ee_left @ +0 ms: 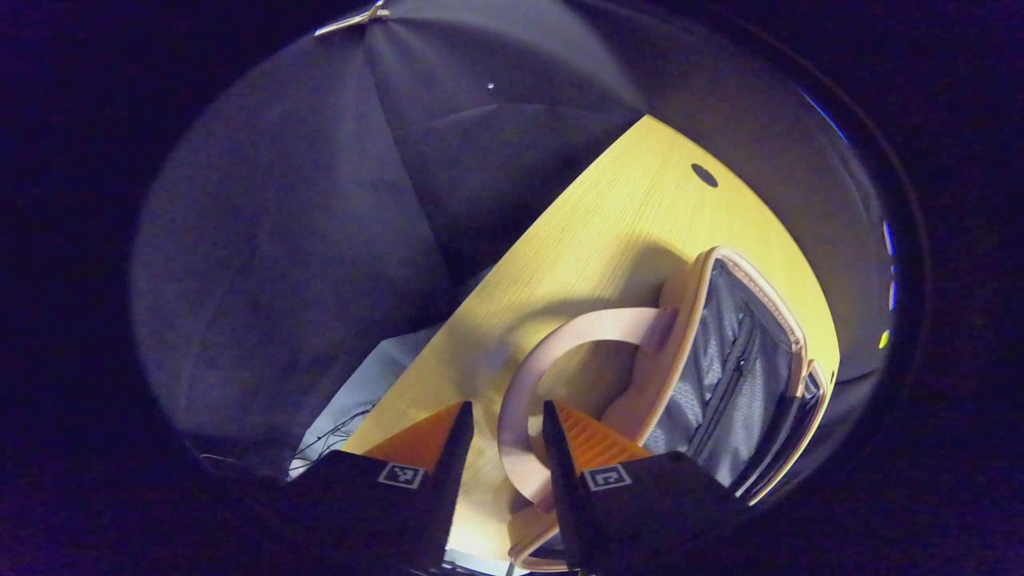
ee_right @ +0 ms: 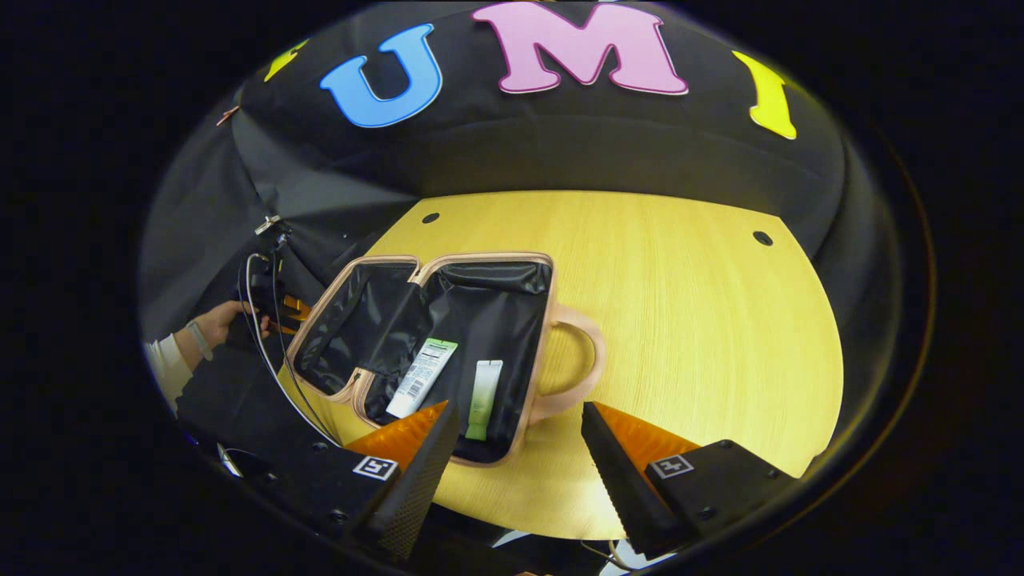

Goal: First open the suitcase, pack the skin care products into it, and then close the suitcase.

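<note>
A pink suitcase (ee_right: 550,320) lies open on the yellow table (ee_right: 688,320), showing its dark lining. Two skin care tubes rest in its nearer half: a white labelled tube (ee_right: 422,376) and a green-and-white tube (ee_right: 484,396). My right gripper (ee_right: 520,410) hangs open just above the case's front rim, with nothing between its fingers. In the left gripper view, one pink handle (ee_left: 576,328) loops between the narrowly spaced fingers of my left gripper (ee_left: 506,408), touching the right-hand finger; table shows beside the other. The left gripper (ee_right: 276,316), held by a hand (ee_right: 216,324), sits at the case's far side.
A second pink handle (ee_right: 588,360) sticks out from the case toward the bare table. Cables (ee_right: 272,360) hang off the table edge by the hand. Small round holes (ee_right: 762,238) mark the tabletop's far corners. Black cloth walls the booth.
</note>
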Demonstrator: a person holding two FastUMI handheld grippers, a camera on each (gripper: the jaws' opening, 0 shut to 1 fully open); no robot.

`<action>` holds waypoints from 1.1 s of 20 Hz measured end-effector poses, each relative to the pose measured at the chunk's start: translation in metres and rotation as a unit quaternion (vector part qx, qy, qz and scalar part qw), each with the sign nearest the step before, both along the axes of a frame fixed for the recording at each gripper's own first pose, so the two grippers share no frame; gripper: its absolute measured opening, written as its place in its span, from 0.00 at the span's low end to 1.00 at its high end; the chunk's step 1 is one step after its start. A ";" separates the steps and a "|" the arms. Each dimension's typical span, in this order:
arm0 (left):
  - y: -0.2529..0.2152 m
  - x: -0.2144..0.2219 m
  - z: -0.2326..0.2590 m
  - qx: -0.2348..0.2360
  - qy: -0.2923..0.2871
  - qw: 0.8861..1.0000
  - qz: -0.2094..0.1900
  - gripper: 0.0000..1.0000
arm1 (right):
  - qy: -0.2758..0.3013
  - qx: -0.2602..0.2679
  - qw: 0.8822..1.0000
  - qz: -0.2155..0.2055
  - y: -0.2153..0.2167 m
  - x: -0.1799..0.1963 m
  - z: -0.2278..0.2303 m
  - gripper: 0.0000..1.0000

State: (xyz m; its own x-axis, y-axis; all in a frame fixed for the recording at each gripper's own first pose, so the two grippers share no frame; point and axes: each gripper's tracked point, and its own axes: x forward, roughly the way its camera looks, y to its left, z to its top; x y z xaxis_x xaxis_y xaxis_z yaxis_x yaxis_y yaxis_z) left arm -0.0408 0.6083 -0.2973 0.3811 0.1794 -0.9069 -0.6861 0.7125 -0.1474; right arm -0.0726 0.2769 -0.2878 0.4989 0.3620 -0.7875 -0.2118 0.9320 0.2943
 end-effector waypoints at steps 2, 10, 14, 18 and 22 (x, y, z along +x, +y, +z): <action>0.004 0.011 0.014 0.013 -0.033 0.999 0.003 0.20 | -0.004 -0.001 1.000 0.002 -0.001 -0.003 0.004 0.98; -0.028 0.011 0.102 0.103 -0.110 0.981 -0.121 0.07 | -0.033 0.031 0.998 0.039 0.021 0.008 0.024 0.97; -0.066 0.008 0.185 0.123 -0.172 0.962 -0.172 0.06 | -0.057 0.038 0.996 0.061 0.021 0.008 0.037 0.98; -0.121 0.008 0.240 0.111 -0.236 0.941 -0.214 0.06 | -0.075 0.055 0.993 0.072 0.008 -0.002 0.052 0.98; -0.226 0.035 0.275 0.082 -0.286 0.911 -0.284 0.06 | -0.105 0.038 0.991 0.073 -0.035 -0.010 0.065 0.98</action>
State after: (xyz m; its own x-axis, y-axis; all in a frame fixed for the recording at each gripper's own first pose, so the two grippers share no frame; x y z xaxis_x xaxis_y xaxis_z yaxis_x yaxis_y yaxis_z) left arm -0.0057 0.3825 -0.0228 0.8571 -0.0796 -0.5089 -0.0436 0.9732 -0.2256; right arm -0.0826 0.2423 -0.2230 0.5866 0.4962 -0.6401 -0.4064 0.8640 0.2972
